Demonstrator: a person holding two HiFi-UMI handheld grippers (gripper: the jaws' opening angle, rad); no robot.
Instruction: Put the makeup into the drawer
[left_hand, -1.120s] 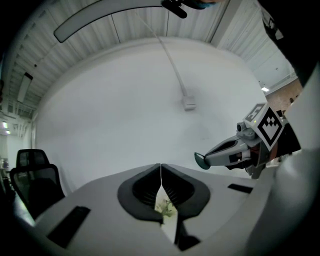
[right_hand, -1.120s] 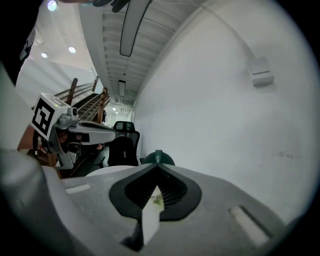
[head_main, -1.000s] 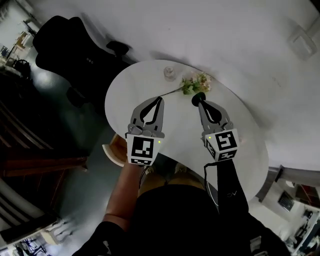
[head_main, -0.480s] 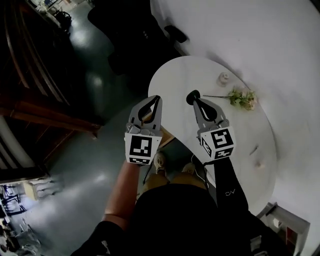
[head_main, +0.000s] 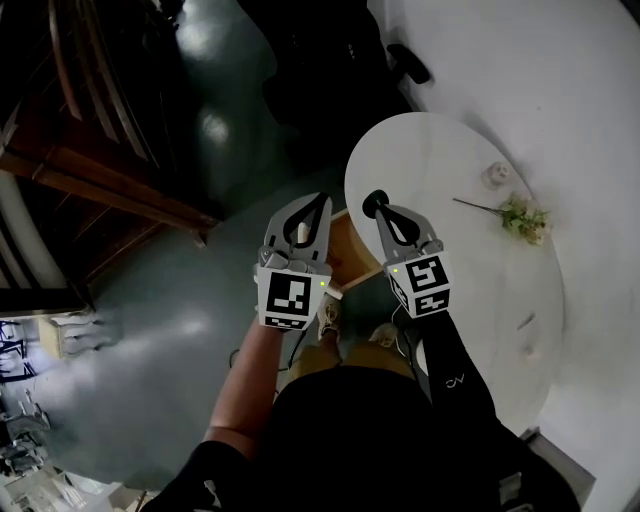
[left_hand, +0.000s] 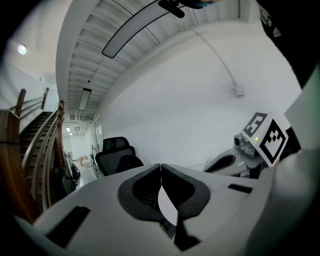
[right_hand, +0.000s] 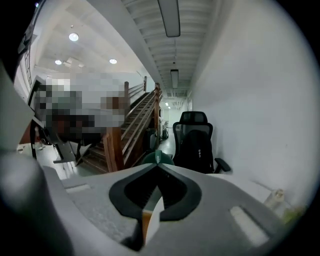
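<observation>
The makeup is a small dark round piece that reads deep green in the right gripper view. It sits at the very tips of the right hand-held gripper. The jaws are pinched almost together on it, and most of it bulges out beyond them.

It looks like a light, hard-shelled compact or cap. That would make it stiff enough to take a firm pinch, but smooth and rounded. With so little of it between the pads, it could swivel or pop free, so a hold deeper in, across its middle, would be safer.

It is carried in the air over the edge of the white surface. Just left of this hand-held gripper and below it lies a wood-lined box with a pale rim, which I take to be the open drawer.

Beyond the drawer, the left hand-held gripper has its jaws closed tip to tip with nothing between them. Well off to the right gripper's right, a flower sprig and a small jar rest on the surface. Ahead of the gripper stands a black office chair.
</observation>
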